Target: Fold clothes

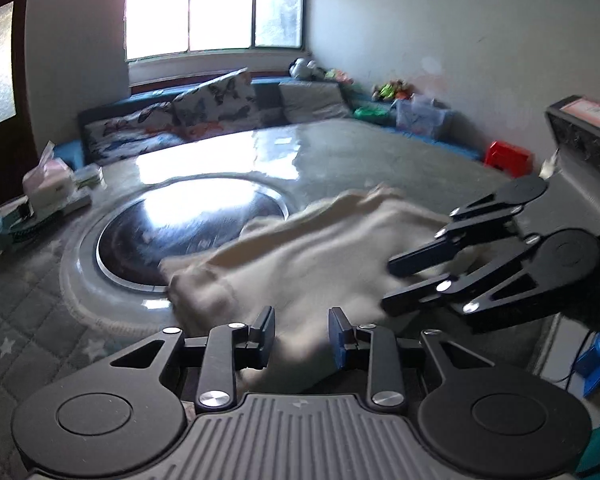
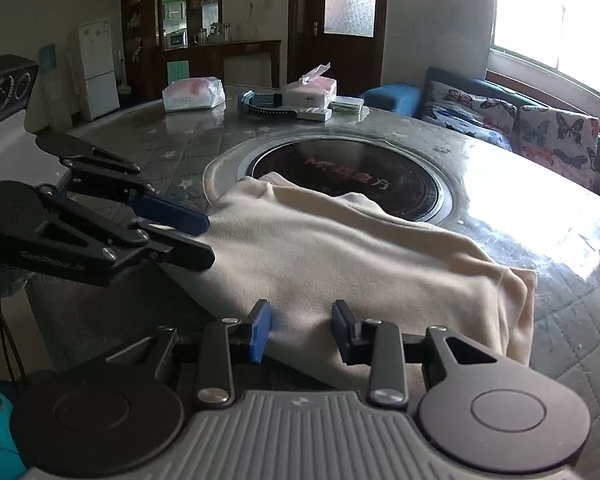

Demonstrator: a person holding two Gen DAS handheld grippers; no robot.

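A soft cream garment (image 2: pixel 340 248), folded into a thick rectangle, lies on your glossy quilted grey surface (image 2: pixel 560 292), its far edge overlapping a round black inset plate (image 2: pixel 352 176) with a metal rim. Your left claw (image 1: pixel 302 334) stands partly open, its blue pads either side of the cloth's near edge. Your right claw (image 2: pixel 302 332) is likewise partly open over the near hem, gripping nothing.

Left hand-held gripper (image 1: pixel 302 338) and right hand-held gripper (image 2: pixel 302 332) both gape, fingers parted.
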